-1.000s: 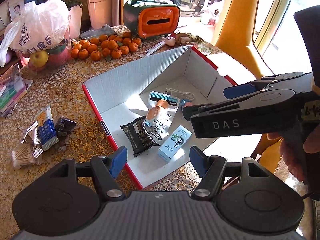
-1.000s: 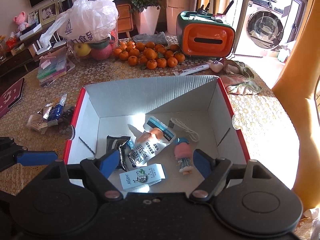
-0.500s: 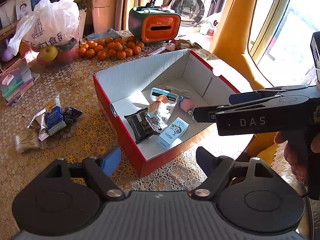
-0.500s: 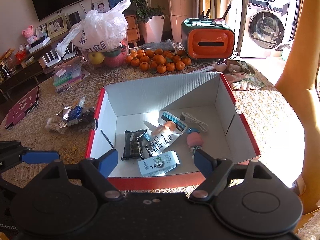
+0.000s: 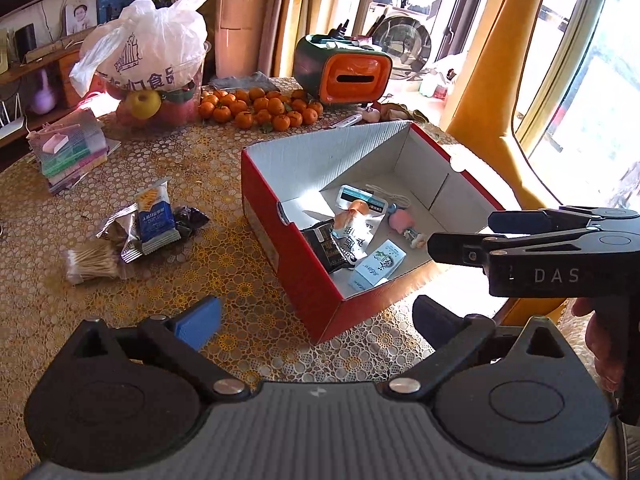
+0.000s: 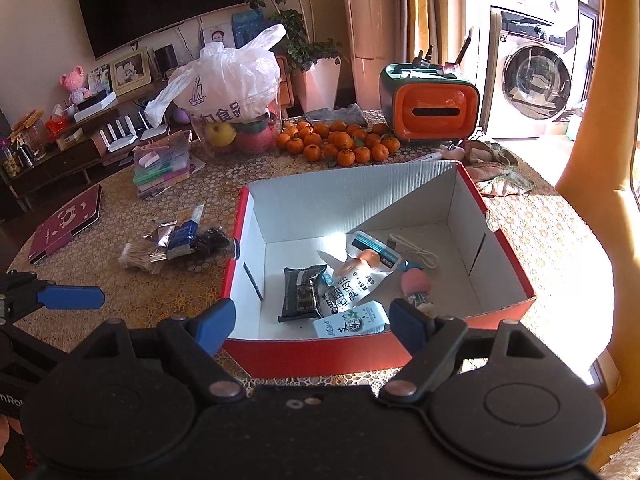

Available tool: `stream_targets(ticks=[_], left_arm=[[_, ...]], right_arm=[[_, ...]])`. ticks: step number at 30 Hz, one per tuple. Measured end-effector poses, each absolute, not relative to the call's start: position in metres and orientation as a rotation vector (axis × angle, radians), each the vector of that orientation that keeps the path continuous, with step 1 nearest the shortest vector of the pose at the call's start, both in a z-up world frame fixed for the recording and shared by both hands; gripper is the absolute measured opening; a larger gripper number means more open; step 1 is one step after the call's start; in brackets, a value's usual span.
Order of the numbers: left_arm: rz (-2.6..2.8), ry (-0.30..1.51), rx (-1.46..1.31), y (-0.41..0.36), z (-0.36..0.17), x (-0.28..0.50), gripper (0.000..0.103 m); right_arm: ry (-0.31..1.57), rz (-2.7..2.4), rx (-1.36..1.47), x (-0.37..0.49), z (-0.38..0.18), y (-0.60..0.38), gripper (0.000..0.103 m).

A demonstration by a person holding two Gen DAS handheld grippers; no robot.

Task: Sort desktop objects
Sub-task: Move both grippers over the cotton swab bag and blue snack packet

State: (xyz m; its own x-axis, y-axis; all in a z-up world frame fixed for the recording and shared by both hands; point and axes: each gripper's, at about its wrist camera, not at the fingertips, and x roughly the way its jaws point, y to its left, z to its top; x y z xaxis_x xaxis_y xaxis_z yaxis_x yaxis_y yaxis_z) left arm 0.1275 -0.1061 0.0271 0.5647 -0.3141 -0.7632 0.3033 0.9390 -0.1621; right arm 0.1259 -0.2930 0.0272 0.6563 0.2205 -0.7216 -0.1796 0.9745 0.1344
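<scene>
on the bench [image 5: 168, 288] a red box [image 6: 360, 354] holds snack packets; both hand-held grippers, left [image 5: 316, 316] and right [image 6: 312, 322], gape wide, empty.

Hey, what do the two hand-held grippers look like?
Both are black plastic with blue pads on two fingers and round pivot discs at the base. The left hand-held gripper has a ribbed grey body; the right hand-held gripper carries white "DAS" lettering on its side.

Bare counter [image 5: 224, 264] lies open between my left tool [image 5: 316, 316] and the packets [image 5: 136, 232] — nothing blocks that run. The box [image 5: 280, 248] walls fence its right side; my right tool [image 5: 460, 240] hangs over the box's near corner. Oranges [image 6: 340, 144] crowd behind it.
</scene>
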Motion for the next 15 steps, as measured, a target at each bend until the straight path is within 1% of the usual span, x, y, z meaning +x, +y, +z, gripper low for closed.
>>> stream_targets(ticks=[15], left_arm=[[-0.270, 0.861, -0.024, -0.052, 0.018, 0.114, 0.102]], right_arm=[[0.796, 0.276, 0.041, 0.111, 0.024, -0.248, 0.084]])
